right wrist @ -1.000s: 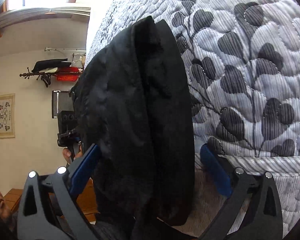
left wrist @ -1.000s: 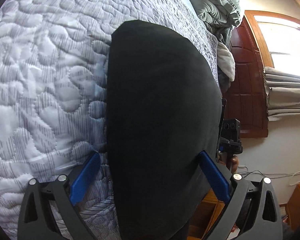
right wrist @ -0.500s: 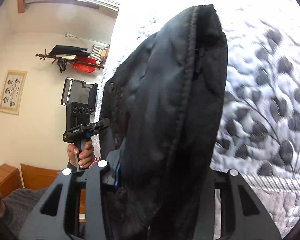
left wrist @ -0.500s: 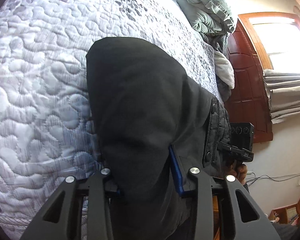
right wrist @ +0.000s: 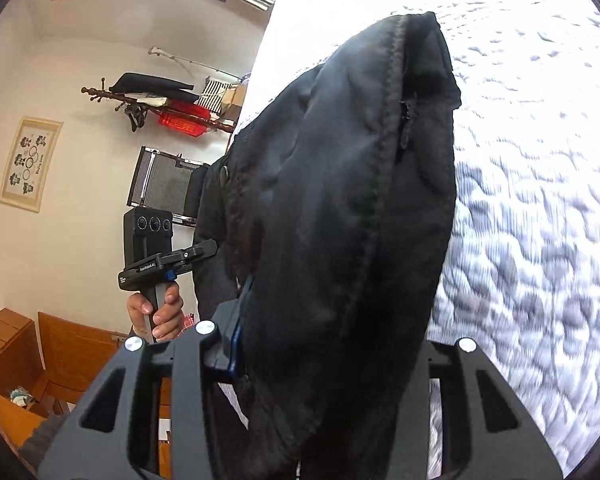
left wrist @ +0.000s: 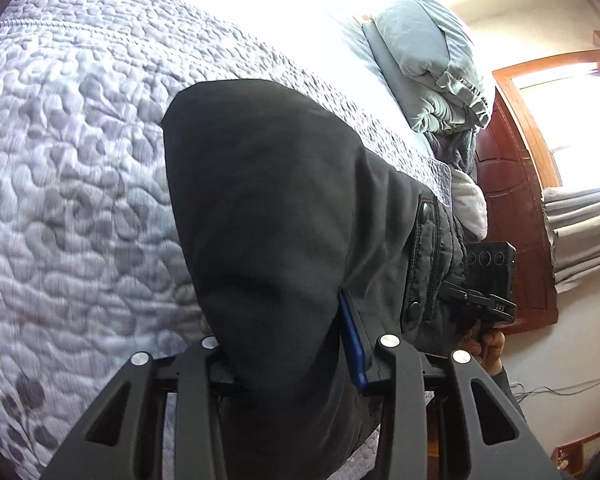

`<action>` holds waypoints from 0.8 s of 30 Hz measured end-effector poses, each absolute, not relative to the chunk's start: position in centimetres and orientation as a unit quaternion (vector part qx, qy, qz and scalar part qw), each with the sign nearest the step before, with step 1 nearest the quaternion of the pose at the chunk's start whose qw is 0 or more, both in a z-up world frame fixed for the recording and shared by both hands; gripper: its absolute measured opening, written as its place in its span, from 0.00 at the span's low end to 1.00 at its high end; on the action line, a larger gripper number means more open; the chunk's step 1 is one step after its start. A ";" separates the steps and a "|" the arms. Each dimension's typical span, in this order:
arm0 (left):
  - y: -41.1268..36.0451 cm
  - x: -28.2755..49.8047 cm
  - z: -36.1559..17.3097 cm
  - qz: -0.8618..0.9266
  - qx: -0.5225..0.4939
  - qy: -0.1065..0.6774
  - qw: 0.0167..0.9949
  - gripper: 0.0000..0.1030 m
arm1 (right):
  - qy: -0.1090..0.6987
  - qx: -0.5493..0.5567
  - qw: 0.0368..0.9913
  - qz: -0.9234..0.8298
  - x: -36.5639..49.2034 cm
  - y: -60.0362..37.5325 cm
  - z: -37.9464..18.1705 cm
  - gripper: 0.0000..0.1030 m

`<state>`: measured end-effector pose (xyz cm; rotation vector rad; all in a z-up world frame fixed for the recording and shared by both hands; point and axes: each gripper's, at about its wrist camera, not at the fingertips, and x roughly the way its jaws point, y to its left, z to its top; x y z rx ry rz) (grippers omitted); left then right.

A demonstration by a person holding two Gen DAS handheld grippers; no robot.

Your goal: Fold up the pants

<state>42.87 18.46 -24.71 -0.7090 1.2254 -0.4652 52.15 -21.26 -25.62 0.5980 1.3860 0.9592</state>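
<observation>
Both grippers are locked in now: the left gripper (left wrist: 288, 360) is clamped on a thick bunch of the black pants (left wrist: 284, 216), its blue pad biting into the cloth on one side while the other pad is buried under the fabric. Over on the other side, the right gripper (right wrist: 332, 352) is pinched onto the same garment (right wrist: 340, 208), gathered seam and zipper running right up the middle of its view, one blue pad showing at the left and the far one hidden behind the bulk. The pants hang between the two grips, draped up and over the fingers, with their far end reaching toward the quilted bedspread (left wrist: 80, 200) near the bed's side edge; whether that far end touches the quilt is hard to tell. Holding at two points like this looks like the set-up for carrying one end across in a fold, keeping the cloth spread so it lands flat. From the right wrist view you can see a hand (right wrist: 156, 312) gripping the other handle beside the bed. The snap buttons (left wrist: 422, 212) at the waistband show near the right of the left wrist view, so this is likely the waist end in hand. Pillows (left wrist: 424, 64) sit piled at the head of the bed, well clear of the work.
</observation>
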 end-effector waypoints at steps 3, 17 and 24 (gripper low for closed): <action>20.2 45.4 -26.6 -0.204 -0.335 0.565 0.726 0.37 | 0.613 0.266 0.621 0.410 54.4 -20.1 -27.5 0.40; 23.3 44.2 -27.8 -0.163 -0.345 0.541 0.749 0.70 | 0.613 0.297 0.643 0.351 53.2 -24.2 -30.4 0.67; 23.4 41.7 -26.9 -0.114 -0.307 0.532 0.781 0.72 | 0.593 0.266 0.687 0.324 50.0 -27.0 -28.3 0.67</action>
